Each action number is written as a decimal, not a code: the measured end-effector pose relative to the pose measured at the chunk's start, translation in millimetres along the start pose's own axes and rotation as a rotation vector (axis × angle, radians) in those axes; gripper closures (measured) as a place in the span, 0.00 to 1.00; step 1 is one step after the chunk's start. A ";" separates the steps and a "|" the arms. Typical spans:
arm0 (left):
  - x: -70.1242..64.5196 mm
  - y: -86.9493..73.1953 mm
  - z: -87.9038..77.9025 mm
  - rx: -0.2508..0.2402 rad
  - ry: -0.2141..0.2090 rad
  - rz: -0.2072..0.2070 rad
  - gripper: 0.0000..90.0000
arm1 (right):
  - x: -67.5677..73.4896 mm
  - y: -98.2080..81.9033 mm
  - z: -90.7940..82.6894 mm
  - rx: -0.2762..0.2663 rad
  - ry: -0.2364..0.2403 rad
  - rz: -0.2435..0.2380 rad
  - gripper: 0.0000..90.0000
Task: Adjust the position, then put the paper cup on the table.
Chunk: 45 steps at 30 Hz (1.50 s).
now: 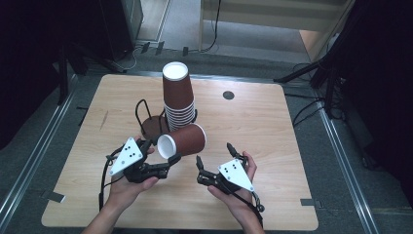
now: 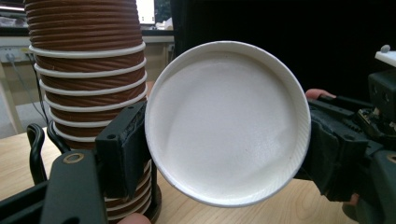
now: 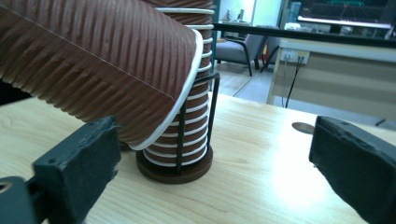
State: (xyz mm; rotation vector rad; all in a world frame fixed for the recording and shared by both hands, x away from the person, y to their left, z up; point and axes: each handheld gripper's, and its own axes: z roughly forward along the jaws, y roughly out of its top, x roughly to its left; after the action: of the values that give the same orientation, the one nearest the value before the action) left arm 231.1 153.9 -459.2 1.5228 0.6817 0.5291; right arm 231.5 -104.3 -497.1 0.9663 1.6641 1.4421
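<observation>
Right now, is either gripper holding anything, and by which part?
The left gripper holds a single brown paper cup on its side, jaws clamped near its base end. The right gripper is open, holding nothing.

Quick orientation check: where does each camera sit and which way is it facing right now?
High view: above the table's near side, looking forward and down; both forearms, left gripper, right gripper.
Left gripper view: rides the left gripper, facing the held cup's white base; own jaws clamp it.
Right gripper view: rides the right gripper, low over the table, facing the cup stack; own jaws open.
Shared: all views show the held cup and the stack.
</observation>
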 end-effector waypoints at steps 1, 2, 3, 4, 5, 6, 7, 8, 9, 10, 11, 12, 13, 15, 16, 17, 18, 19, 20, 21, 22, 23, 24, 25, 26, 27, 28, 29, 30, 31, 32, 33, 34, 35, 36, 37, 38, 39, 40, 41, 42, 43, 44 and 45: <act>-0.1 -0.3 0.7 -0.008 0.003 -0.003 0.27 | 0.2 0.0 -0.3 0.013 -0.001 0.015 0.04; -0.2 -0.6 1.5 -0.019 0.001 -0.007 0.27 | 0.3 0.2 -0.8 0.025 -0.003 0.023 0.04; -0.4 -0.8 2.2 -0.028 0.001 -0.010 0.27 | 0.5 0.5 -1.9 0.033 -0.006 0.030 0.04; -0.6 -1.0 3.0 -0.039 -0.001 -0.011 0.27 | 1.2 0.9 -3.1 0.045 -0.005 0.039 0.05; -0.5 -1.3 3.7 -0.051 -0.007 -0.012 0.27 | 1.6 1.8 -4.4 0.061 -0.003 0.046 0.06; -0.9 -2.1 4.7 -0.065 -0.009 -0.014 0.27 | 2.1 3.2 -5.9 0.083 0.000 0.057 0.06; -1.1 -2.5 5.1 -0.069 -0.006 -0.012 0.27 | 2.6 5.2 -7.6 0.113 -0.006 0.067 0.06; -1.7 -3.7 5.9 -0.072 0.010 -0.009 0.27 | 2.9 5.9 -8.1 0.122 -0.012 0.072 0.06; -1.6 -4.8 6.6 -0.079 0.013 -0.015 0.27 | 3.3 7.5 -8.5 0.135 -0.031 0.083 0.05; -1.2 -5.6 6.8 -0.082 0.010 -0.025 0.27 | 3.5 9.0 -8.9 0.139 -0.048 0.097 0.04; -1.0 -6.5 7.3 -0.092 0.001 -0.033 0.27 | 3.5 10.6 -9.2 0.143 -0.056 0.119 0.02; -1.2 -7.0 7.6 -0.096 -0.002 -0.036 0.27 | 3.2 12.1 -9.6 0.140 -0.058 0.142 0.00; -1.5 -7.5 8.4 -0.100 -0.006 -0.039 0.27 | 2.8 12.9 -10.2 0.134 -0.064 0.149 0.00; -1.2 -8.5 9.2 -0.113 -0.009 -0.040 0.27 | 1.9 15.1 -12.3 0.121 -0.073 0.179 0.00; -1.4 -9.2 9.3 -0.119 -0.007 -0.041 0.27 | 1.3 16.0 -13.2 0.117 -0.074 0.203 0.00; -1.6 -9.8 9.3 -0.120 -0.004 -0.040 0.27 | 0.2 17.1 -14.2 0.118 -0.075 0.235 0.00; -1.8 -10.5 9.7 -0.124 -0.001 -0.039 0.27 | -0.8 18.2 -14.9 0.116 -0.071 0.275 0.00; -1.9 -11.2 9.9 -0.127 0.004 -0.038 0.27 | -1.7 19.2 -15.6 0.116 -0.069 0.312 0.00; -1.8 -11.6 9.6 -0.126 0.007 -0.036 0.27 | -2.1 20.1 -16.1 0.114 -0.068 0.339 0.00; -2.0 -12.0 9.4 -0.127 0.010 -0.036 0.27 | -1.2 21.1 -16.8 0.108 -0.073 0.359 0.00; -2.0 -12.3 9.4 -0.132 0.009 -0.034 0.27 | 0.3 22.2 -17.7 0.109 -0.075 0.382 0.00; -2.2 -12.7 9.2 -0.137 0.008 -0.037 0.27 | 1.5 23.1 -17.8 0.106 -0.065 0.412 0.00; -2.5 -13.1 8.8 -0.139 0.007 -0.038 0.27 | 2.7 24.2 -17.8 0.108 -0.058 0.452 0.00; -3.0 -13.6 8.6 -0.141 0.011 -0.036 0.27 | 3.8 25.1 -17.7 0.109 -0.045 0.491 0.00; -3.2 -14.1 8.4 -0.140 0.013 -0.033 0.27 | 5.0 26.1 -17.5 0.110 -0.034 0.533 0.00; -3.3 -14.5 8.3 -0.140 0.015 -0.032 0.27 | 5.9 26.9 -17.3 0.106 -0.025 0.578 0.00; -3.3 -14.7 8.3 -0.140 0.014 -0.034 0.27 | 6.7 27.7 -17.1 0.107 -0.010 0.621 0.00; -3.5 -14.7 8.6 -0.143 0.011 -0.043 0.27 | 7.4 28.5 -16.7 0.103 0.011 0.658 0.00; -3.7 -14.8 8.9 -0.146 0.010 -0.042 0.27 | 7.9 29.2 -16.7 0.100 0.030 0.691 0.00; -4.2 -14.9 9.5 -0.149 0.009 -0.038 0.27 | 8.3 29.9 -16.4 0.096 0.037 0.721 0.00; -5.2 -15.3 10.2 -0.153 0.007 -0.036 0.27 | 7.6 30.4 -16.2 0.102 0.043 0.756 0.00; -6.4 -15.8 10.8 -0.153 0.005 -0.032 0.27 | 6.3 30.7 -15.7 0.106 0.049 0.804 0.00; -7.6 -16.7 11.8 -0.158 0.001 -0.026 0.28 | 5.1 31.2 -15.3 0.106 0.065 0.855 0.00; -8.7 -17.6 12.8 -0.161 -0.001 -0.022 0.28 | 3.9 31.7 -15.0 0.107 0.068 0.889 0.00; -9.7 -18.6 13.8 -0.163 -0.006 -0.023 0.27 | 3.2 32.9 -15.5 0.108 0.065 0.922 0.00; -10.3 -19.8 14.6 -0.164 -0.013 -0.025 0.28 | 2.3 33.9 -16.4 0.104 0.065 0.955 0.00; -11.1 -21.0 15.5 -0.167 -0.019 -0.031 0.28 | 1.4 35.0 -17.2 0.099 0.070 0.991 0.00; -11.6 -22.5 16.0 -0.168 -0.019 -0.029 0.27 | 0.8 35.6 -17.9 0.095 0.064 1.017 0.00; -12.1 -24.2 16.7 -0.170 -0.021 -0.028 0.27 | 0.8 36.4 -18.8 0.089 0.065 1.053 0.00; -12.6 -25.9 17.5 -0.176 -0.026 -0.035 0.28 | 1.1 36.5 -19.2 0.086 0.063 1.078 0.00; -12.7 -27.6 18.1 -0.178 -0.031 -0.035 0.27 | 2.3 37.1 -19.2 0.094 0.056 1.102 0.00; -13.3 -29.0 19.0 -0.181 -0.031 -0.035 0.28 | 3.7 37.1 -18.8 0.104 0.047 1.123 0.00; -14.4 -30.0 19.7 -0.181 -0.030 -0.032 0.28 | 4.8 36.9 -18.1 0.120 0.044 1.157 0.00; -15.3 -30.7 20.5 -0.181 -0.029 -0.023 0.28 | 5.4 36.2 -17.1 0.141 0.047 1.199 0.00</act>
State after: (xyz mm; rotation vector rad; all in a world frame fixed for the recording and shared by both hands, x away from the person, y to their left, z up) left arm 231.2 128.6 -490.1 1.3492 0.6112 0.5360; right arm 216.9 -103.9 -459.5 2.2318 1.1908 2.0532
